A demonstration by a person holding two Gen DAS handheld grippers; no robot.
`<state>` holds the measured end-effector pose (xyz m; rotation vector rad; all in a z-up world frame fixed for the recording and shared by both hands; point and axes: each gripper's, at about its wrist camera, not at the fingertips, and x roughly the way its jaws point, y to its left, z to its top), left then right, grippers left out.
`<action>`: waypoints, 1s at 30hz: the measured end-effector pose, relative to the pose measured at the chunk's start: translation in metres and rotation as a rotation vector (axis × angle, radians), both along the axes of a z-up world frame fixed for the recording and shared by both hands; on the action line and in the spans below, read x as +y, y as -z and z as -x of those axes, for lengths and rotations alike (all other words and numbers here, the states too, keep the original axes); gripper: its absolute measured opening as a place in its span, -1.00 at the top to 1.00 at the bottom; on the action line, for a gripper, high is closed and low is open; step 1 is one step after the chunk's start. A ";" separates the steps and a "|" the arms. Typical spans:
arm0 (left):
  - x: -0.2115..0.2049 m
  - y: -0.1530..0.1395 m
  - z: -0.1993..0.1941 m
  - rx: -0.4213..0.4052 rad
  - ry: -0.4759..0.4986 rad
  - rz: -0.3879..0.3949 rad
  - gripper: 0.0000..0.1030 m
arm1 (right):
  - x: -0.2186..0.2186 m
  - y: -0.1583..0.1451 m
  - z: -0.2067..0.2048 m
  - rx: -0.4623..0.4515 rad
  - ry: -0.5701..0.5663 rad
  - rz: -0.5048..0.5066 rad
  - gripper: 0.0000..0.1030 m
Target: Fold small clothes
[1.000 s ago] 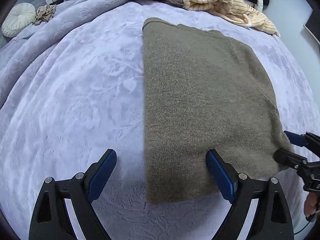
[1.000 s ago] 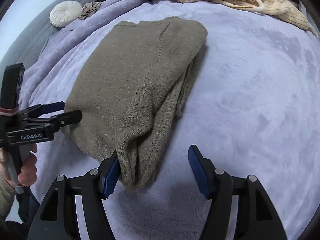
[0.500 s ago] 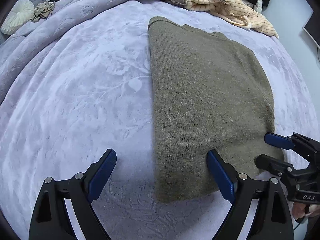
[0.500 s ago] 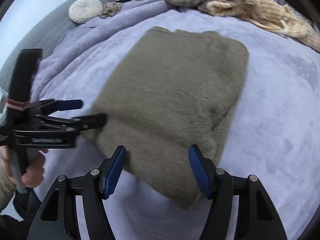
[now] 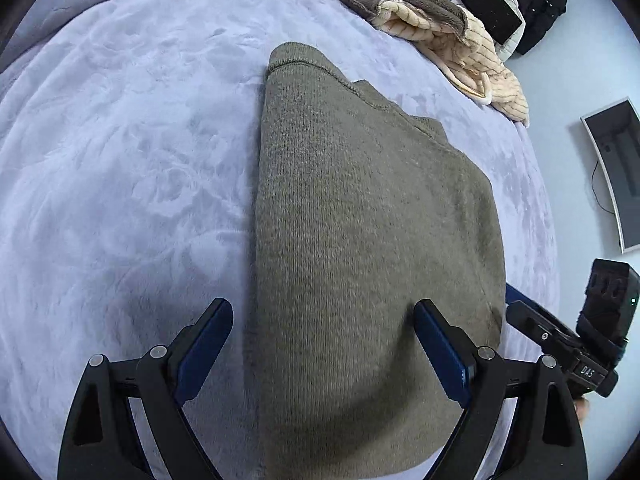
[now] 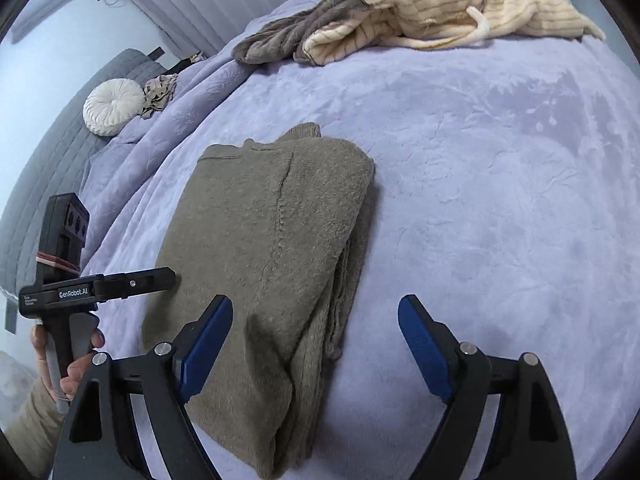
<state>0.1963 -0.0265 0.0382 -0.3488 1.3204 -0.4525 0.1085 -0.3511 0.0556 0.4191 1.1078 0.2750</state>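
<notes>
The right gripper (image 6: 316,344) had just let go of the sweater (image 6: 276,264), its fingers opening wide over the near edge. The left gripper (image 5: 320,354) hung spread too. The sweater lay folded lengthwise on the bed (image 6: 500,200), ready for a crosswise fold.

"GenRobot.AI" on left tongs (image 6: 132,282); "DAS" on right tongs (image 5: 532,320).

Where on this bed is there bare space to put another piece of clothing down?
Bare blanket lies right of the folded olive sweater, and more lies left of it. The far edge is crowded by the heaped cream and grey clothes.
</notes>
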 end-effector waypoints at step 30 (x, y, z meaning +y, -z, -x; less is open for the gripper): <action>-0.016 -0.053 0.050 -0.147 0.142 -0.034 0.17 | 0.082 -0.031 0.010 0.006 -0.089 0.030 0.17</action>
